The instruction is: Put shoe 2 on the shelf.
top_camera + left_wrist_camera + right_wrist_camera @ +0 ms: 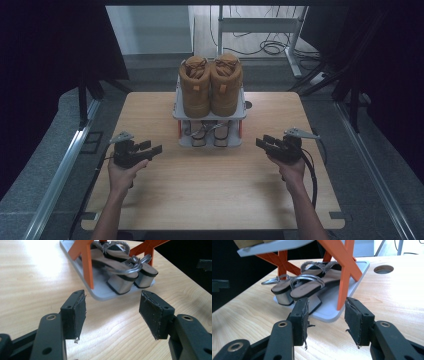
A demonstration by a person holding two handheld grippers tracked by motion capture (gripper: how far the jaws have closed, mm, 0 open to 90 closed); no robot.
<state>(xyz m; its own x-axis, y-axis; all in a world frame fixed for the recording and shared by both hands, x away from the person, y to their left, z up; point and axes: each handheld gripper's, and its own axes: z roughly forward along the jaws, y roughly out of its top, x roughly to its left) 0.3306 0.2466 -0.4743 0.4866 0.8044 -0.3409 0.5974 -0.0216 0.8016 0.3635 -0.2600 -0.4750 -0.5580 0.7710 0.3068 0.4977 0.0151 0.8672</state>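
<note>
Silver-strapped sandals (299,287) lie side by side on the lower shelf of the small rack (210,114), under the tan boots (210,85); they look light, with stiff soles and block heels but thin soft straps that could slip. Both the left tool (150,148) and the right tool (264,143) rest on the wooden surface (210,190) with jaws wide open and empty, near the rack on each side. I think the firm heel or the sole edge is the best place to take hold.

Wood table (210,195), grey floor (35,190), white desk frame (260,25), cables (272,47)
</note>
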